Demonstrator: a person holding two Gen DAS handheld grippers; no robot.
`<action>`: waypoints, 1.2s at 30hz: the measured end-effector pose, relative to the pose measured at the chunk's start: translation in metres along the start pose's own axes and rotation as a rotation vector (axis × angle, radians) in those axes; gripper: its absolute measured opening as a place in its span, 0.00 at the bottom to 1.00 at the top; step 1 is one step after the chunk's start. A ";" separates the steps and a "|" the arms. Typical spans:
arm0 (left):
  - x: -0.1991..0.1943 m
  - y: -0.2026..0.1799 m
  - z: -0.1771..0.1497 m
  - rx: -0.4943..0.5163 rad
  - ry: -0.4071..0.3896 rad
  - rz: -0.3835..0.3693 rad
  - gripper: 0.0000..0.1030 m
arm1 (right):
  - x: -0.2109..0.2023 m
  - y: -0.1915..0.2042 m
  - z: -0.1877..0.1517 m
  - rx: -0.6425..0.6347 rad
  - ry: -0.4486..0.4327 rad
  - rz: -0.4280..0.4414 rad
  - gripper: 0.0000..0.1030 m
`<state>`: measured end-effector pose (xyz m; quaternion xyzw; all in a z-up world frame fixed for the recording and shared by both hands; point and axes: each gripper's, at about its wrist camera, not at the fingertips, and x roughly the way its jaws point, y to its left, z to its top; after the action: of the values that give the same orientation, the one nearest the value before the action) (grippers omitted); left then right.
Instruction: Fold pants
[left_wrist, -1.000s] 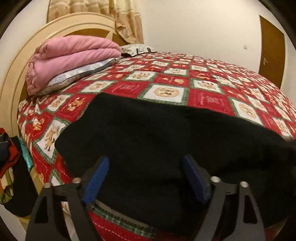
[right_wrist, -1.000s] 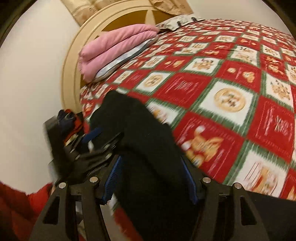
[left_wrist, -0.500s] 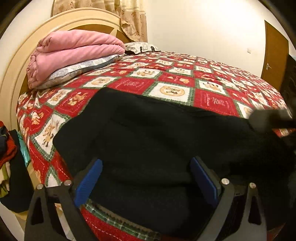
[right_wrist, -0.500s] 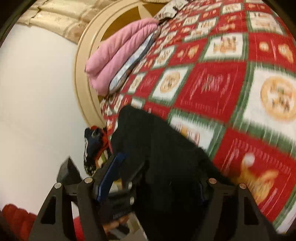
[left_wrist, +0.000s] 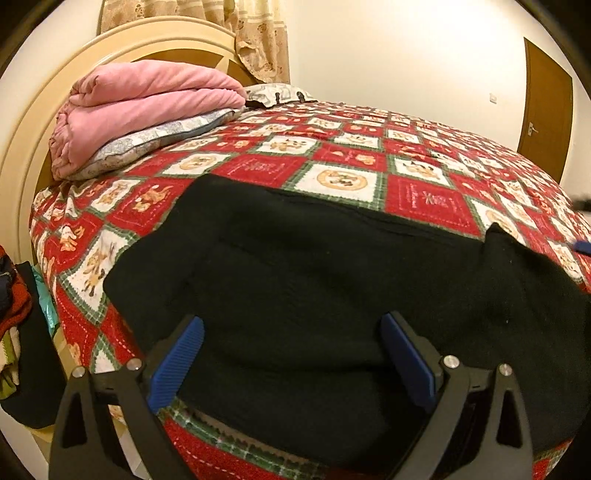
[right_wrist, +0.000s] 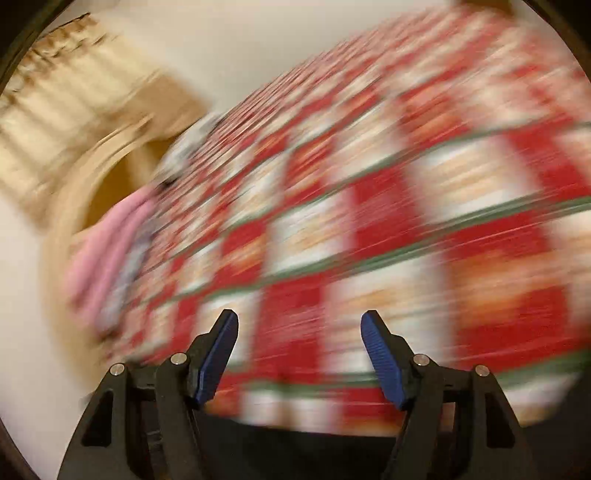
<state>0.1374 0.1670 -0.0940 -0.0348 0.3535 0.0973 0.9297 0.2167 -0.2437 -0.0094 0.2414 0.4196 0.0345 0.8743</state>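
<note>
The black pants (left_wrist: 314, 273) lie folded in a broad flat stack on the near edge of the bed with the red patchwork quilt (left_wrist: 424, 199). My left gripper (left_wrist: 291, 354) is open, its blue pads apart just above the near part of the pants, holding nothing. My right gripper (right_wrist: 299, 350) is open and empty above the quilt (right_wrist: 388, 221); its view is heavily motion blurred. A dark strip, probably the pants (right_wrist: 295, 454), shows at the bottom of the right wrist view.
A folded pink blanket (left_wrist: 147, 107) lies on a pillow by the round headboard (left_wrist: 22, 155) at the back left. Clothes (left_wrist: 14, 317) pile beside the bed at left. A brown door (left_wrist: 546, 107) stands at the far right.
My right gripper let go of the pants and swung fast away over the quilt. The pants edge dropped flat on the stack. My left gripper stayed open and drew back slightly.
</note>
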 end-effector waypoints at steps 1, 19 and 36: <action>0.000 0.000 0.000 -0.003 0.001 0.004 0.98 | -0.014 -0.014 0.003 -0.003 -0.046 -0.096 0.68; 0.002 0.000 0.003 -0.020 0.036 0.036 1.00 | -0.051 -0.155 0.031 0.166 -0.040 -0.505 0.06; 0.004 -0.001 0.008 0.003 0.066 0.042 1.00 | -0.244 -0.275 -0.152 0.540 -0.267 -0.301 0.06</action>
<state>0.1459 0.1681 -0.0910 -0.0293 0.3848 0.1149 0.9153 -0.0939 -0.4907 -0.0391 0.4021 0.3261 -0.2395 0.8213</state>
